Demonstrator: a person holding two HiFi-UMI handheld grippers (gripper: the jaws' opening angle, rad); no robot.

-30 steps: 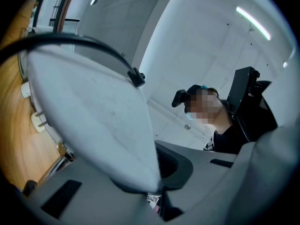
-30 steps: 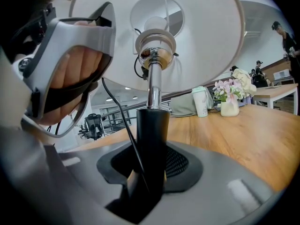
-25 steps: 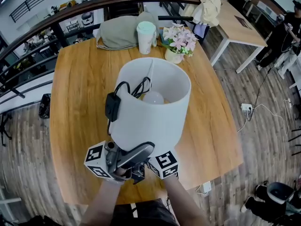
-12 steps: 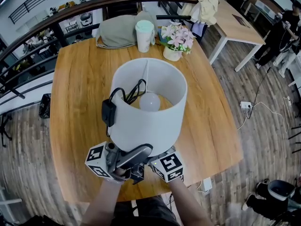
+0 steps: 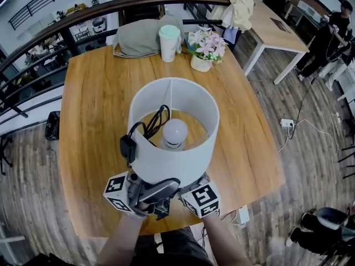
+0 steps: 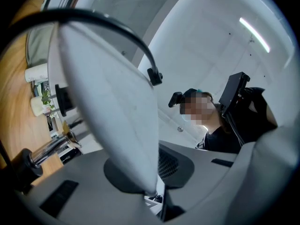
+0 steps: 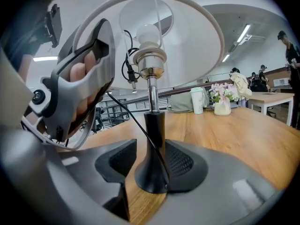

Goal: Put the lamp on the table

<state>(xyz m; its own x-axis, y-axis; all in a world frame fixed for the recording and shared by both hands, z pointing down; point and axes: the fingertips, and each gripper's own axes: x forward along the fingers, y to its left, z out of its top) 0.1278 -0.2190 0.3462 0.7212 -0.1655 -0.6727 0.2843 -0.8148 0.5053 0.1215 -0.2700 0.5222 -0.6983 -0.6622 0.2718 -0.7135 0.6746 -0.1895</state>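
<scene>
Standing lamp [image 5: 166, 160] near table's [image 5: 94, 104] front edge.

- Your lamp [image 5: 173, 134] stands upright on the wooden desk [image 5: 94, 104], close to its near edge and about midway between left and right.
- Its shade [image 5: 166, 164] is a white, open-topped drum. You look down into it at the round white bulb [image 5: 175, 131].
- A chrome stem [image 7: 151, 95] runs down into a black flared base [image 7: 151, 172], which sits flat on the desk.
- A black cord [image 5: 158, 118] with a small black box [image 5: 128, 148] on it hangs over the shade's near-left rim and trails down to the base.
</scene>
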